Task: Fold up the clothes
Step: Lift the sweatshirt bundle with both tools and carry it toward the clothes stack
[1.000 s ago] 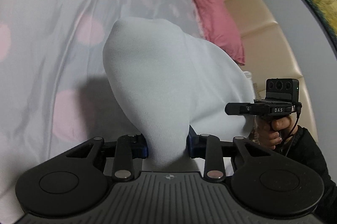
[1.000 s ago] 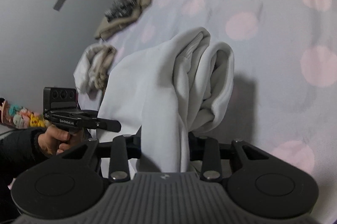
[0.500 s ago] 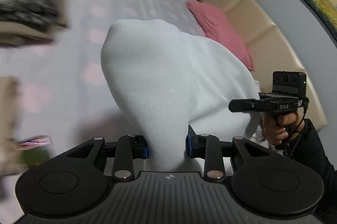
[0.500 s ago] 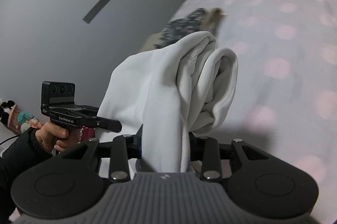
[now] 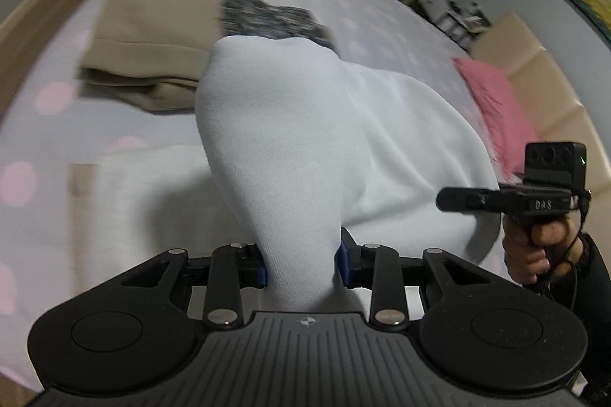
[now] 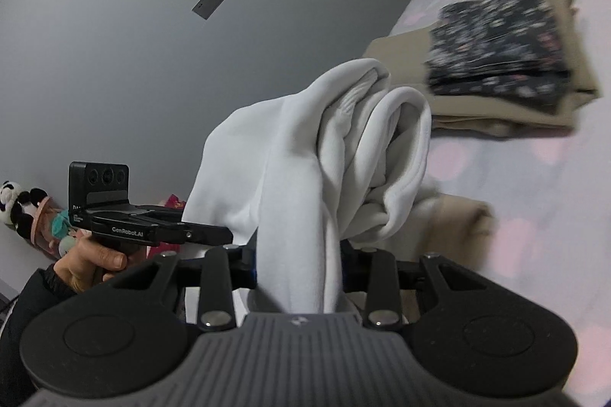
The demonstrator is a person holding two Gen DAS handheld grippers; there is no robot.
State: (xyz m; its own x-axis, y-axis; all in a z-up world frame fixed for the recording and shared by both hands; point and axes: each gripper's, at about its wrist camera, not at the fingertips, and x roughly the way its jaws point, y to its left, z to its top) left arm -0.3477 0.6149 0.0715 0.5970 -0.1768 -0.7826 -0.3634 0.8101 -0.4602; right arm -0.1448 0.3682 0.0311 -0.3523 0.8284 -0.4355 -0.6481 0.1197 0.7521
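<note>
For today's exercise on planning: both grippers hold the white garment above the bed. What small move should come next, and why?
Probably carry the white garment toward the folded stack and lower it. The left gripper and right gripper are each shut on bunched cloth, the garment looks already folded, and the beige and dark patterned pieces lie stacked on the bed.

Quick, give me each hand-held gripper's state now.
Left hand-held gripper: closed on the white fleece garment.
Right hand-held gripper: closed on the same garment.
</note>
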